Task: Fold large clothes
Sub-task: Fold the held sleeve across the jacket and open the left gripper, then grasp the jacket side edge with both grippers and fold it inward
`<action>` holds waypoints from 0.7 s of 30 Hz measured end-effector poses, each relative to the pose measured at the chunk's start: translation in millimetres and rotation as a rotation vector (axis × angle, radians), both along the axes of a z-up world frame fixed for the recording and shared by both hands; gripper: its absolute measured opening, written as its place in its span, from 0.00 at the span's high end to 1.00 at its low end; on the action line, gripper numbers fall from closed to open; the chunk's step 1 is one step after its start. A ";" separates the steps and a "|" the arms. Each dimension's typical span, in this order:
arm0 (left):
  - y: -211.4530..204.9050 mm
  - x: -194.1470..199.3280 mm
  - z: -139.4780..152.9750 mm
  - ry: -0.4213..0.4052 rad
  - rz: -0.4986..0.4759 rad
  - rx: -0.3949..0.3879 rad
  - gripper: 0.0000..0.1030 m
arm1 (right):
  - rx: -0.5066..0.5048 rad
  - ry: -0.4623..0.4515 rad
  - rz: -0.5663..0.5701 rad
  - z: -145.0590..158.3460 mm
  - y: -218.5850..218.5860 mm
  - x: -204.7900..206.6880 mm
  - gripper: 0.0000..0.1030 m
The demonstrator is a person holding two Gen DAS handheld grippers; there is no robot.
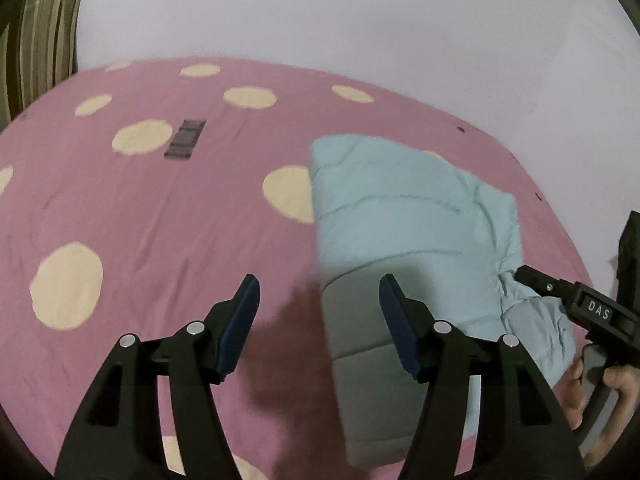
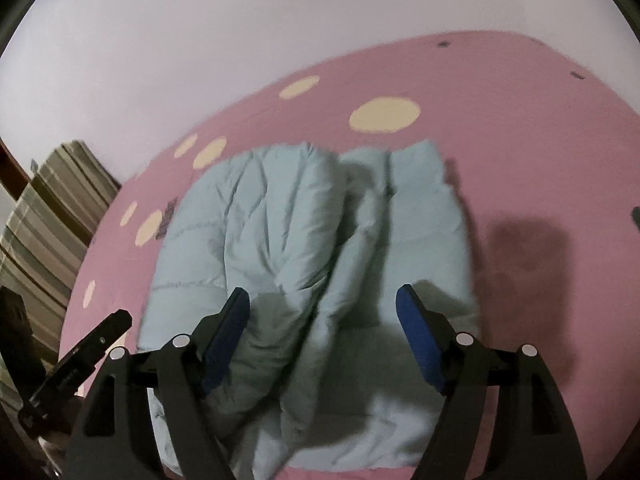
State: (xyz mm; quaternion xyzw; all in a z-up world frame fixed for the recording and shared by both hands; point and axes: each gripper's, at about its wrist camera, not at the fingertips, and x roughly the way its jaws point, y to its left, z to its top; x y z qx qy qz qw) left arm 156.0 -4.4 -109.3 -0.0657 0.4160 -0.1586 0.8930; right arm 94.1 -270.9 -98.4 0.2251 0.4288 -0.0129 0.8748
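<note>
Padded light-blue jacket [image 1: 404, 224] lies folded on the pink spotted bed [image 1: 152, 216], toward its right edge beside the wall. Left hand-held gripper [image 1: 316, 320] hovers spread and empty over the jacket's left edge; a dark remote-like object [image 1: 185, 140] lies well apart.

From the right wrist, right hand-held gripper [image 2: 322, 332] hangs spread above the jacket's near end, probably released. Striped bedding [image 2: 48, 216] sits past the bed's left edge.

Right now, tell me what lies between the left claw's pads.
Left wrist view: mostly bare pink sheet, plus the blue jacket's edge by the right pad; left claw open.
</note>
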 end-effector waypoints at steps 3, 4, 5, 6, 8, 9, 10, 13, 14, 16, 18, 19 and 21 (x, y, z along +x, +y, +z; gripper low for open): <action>1.3 -0.8 -6.7 0.015 -0.013 -0.012 0.40 | 0.064 0.038 0.021 -10.0 3.4 6.8 0.28; -0.5 -1.2 -8.0 0.014 -0.021 -0.015 0.40 | 0.083 0.041 0.028 -11.7 3.6 7.5 0.30; -2.4 -1.6 -8.1 0.011 -0.029 -0.016 0.40 | 0.085 0.040 0.031 -12.0 4.4 7.1 0.51; -4.8 -1.7 -7.4 0.005 -0.038 -0.017 0.40 | 0.088 0.041 0.044 -12.0 5.7 7.3 0.66; -7.9 -1.0 -5.4 -0.002 -0.052 -0.023 0.40 | 0.100 0.046 0.073 -12.2 7.5 7.1 0.85; -9.9 -1.5 -2.0 -0.007 -0.061 -0.032 0.40 | 0.082 0.038 0.077 -9.5 7.7 6.0 0.87; -11.7 -2.6 1.0 -0.011 -0.070 -0.042 0.40 | 0.061 0.028 0.078 -6.7 7.7 4.0 0.89; -17.9 -7.3 7.3 -0.032 -0.087 -0.059 0.38 | -0.018 -0.001 0.053 4.3 -3.1 -4.5 0.90; -23.2 -8.2 8.4 -0.037 -0.098 -0.064 0.37 | -0.029 0.000 0.045 4.7 -8.9 -5.3 0.90; -36.0 -8.8 4.6 -0.028 -0.123 -0.059 0.37 | -0.045 0.004 0.018 2.0 -20.8 -9.7 0.90; -48.6 -10.0 -1.7 -0.017 -0.145 -0.039 0.37 | -0.036 0.017 -0.010 -6.6 -35.0 -14.5 0.90; -55.7 -10.7 -5.9 -0.013 -0.155 -0.027 0.37 | -0.029 0.026 -0.019 -12.8 -41.9 -16.5 0.90; -70.5 -10.7 -16.4 -0.004 -0.170 0.011 0.36 | -0.031 0.039 -0.022 -22.6 -48.2 -18.5 0.90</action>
